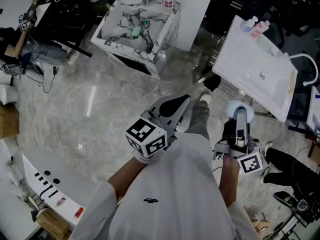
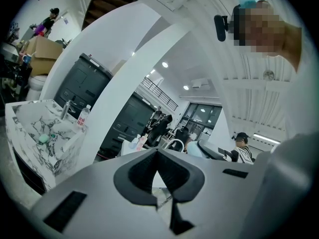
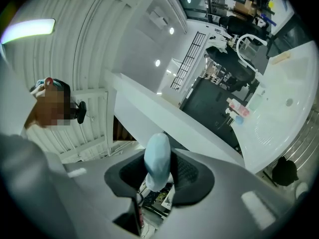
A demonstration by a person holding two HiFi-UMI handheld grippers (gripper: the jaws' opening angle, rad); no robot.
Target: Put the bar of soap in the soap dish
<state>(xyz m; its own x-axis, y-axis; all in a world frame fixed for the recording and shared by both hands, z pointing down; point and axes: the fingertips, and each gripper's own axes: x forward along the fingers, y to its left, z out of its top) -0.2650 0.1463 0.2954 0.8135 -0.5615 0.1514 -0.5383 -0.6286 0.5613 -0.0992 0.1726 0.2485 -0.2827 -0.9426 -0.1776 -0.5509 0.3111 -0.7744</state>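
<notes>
Currently right gripper (image 1: 241, 115): fingers clamped edgewise on pale-blue soap bar (image 3: 157, 159), likely for clean drop-in. Left gripper (image 2: 158, 153): fingers together, empty.

Green item (image 1: 136, 31) in marble sink (image 1: 120, 16) (far off) too small to identify

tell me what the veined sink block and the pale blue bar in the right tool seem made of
Sink block: looks like smooth white marble or a marble-look facing. Dark grey veins run over its walls; stone or print can't be told.
Pale blue bar: probably soap, smooth and matte, with rounded edges and even colour.
</notes>
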